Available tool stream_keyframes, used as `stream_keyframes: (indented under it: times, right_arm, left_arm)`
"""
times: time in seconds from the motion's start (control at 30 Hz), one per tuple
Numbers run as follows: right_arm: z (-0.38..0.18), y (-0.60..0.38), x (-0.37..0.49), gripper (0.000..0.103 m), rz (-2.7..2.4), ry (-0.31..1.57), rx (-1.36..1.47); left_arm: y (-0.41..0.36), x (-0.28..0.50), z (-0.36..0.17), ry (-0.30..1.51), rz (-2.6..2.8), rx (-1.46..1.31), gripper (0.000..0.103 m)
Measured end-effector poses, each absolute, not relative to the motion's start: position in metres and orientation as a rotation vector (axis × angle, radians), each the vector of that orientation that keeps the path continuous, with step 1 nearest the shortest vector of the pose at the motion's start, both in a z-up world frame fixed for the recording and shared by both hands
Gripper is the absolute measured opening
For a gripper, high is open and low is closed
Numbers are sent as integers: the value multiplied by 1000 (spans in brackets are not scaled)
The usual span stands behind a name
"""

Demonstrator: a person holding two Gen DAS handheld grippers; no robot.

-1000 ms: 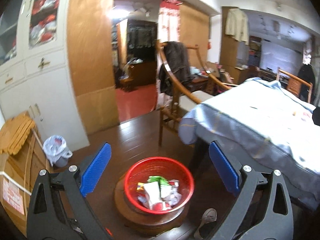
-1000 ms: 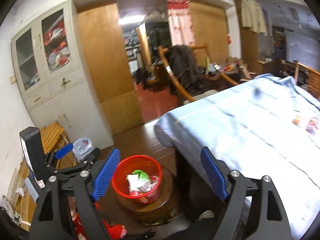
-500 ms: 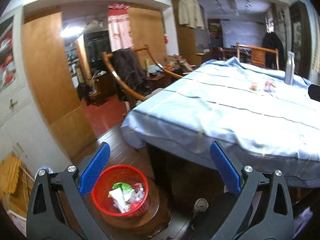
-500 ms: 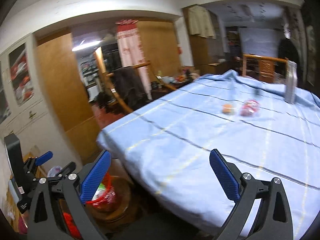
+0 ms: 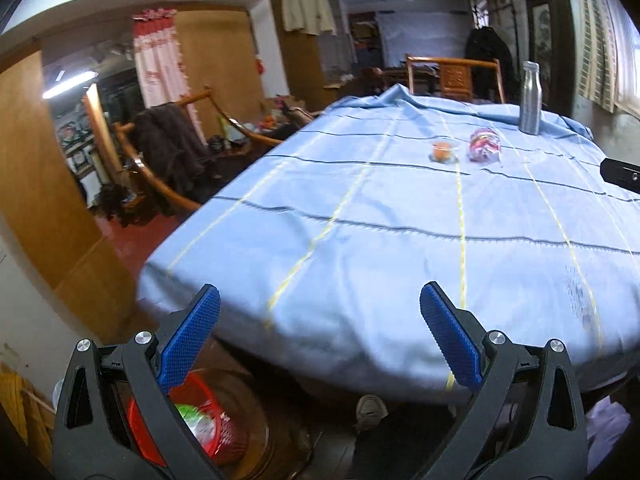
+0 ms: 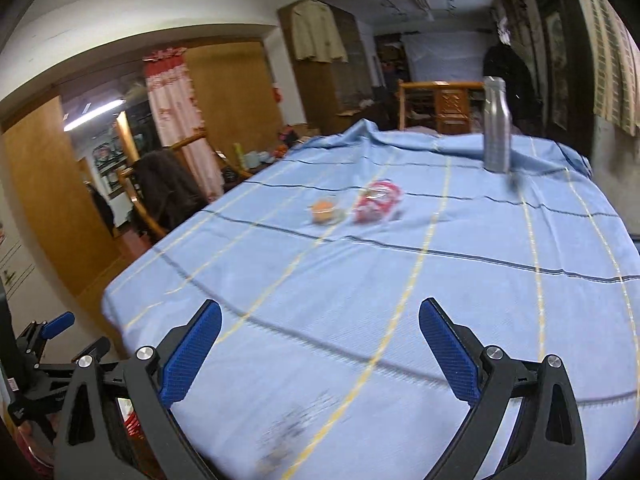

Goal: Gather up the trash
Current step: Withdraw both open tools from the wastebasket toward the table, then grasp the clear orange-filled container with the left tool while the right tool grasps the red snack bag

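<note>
A blue striped cloth [image 6: 400, 280] covers the big surface that fills both views. Nearest, the right tool [image 6: 320, 344] hangs over the cloth's near part, its jaws spread wide after opening, nothing between them. The left tool [image 5: 320, 340] hangs at the surface's near edge, jaws also spread wide and empty. Only the left view shows the red basket [image 5: 216, 412] of trash down on the floor beside the surface. Farther out on the cloth lie an orange cup [image 6: 325, 211] and a red wrapper [image 6: 376, 202] close together, with a metal bottle [image 6: 496, 128] upright well beyond them.
</note>
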State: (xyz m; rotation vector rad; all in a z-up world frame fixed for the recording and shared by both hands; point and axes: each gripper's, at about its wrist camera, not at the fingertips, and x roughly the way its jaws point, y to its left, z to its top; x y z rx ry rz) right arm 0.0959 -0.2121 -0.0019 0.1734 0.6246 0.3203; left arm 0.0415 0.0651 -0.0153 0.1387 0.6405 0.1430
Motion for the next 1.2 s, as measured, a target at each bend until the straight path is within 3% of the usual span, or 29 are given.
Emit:
stream_keyframes:
  times: [0.27, 0.5, 0.77, 1.07, 1.2]
  right_arm:
    - [-28, -250, 211, 97, 277, 742, 330]
    - [-49, -246, 288, 97, 245, 694, 413]
    - [-52, -291, 287, 97, 127, 603, 531]
    - [-57, -300, 297, 97, 122, 599, 574]
    - [-55, -297, 293, 97, 130, 613, 563]
  left_arm:
    - [45, 123, -10, 681, 23, 132, 96]
    - [1, 225, -5, 740, -102, 123, 96]
    - [-54, 327, -29, 794, -151, 123, 96]
    - [-44, 390, -66, 889, -167, -38, 96]
    - [-37, 396, -67, 902, -185, -46, 83]
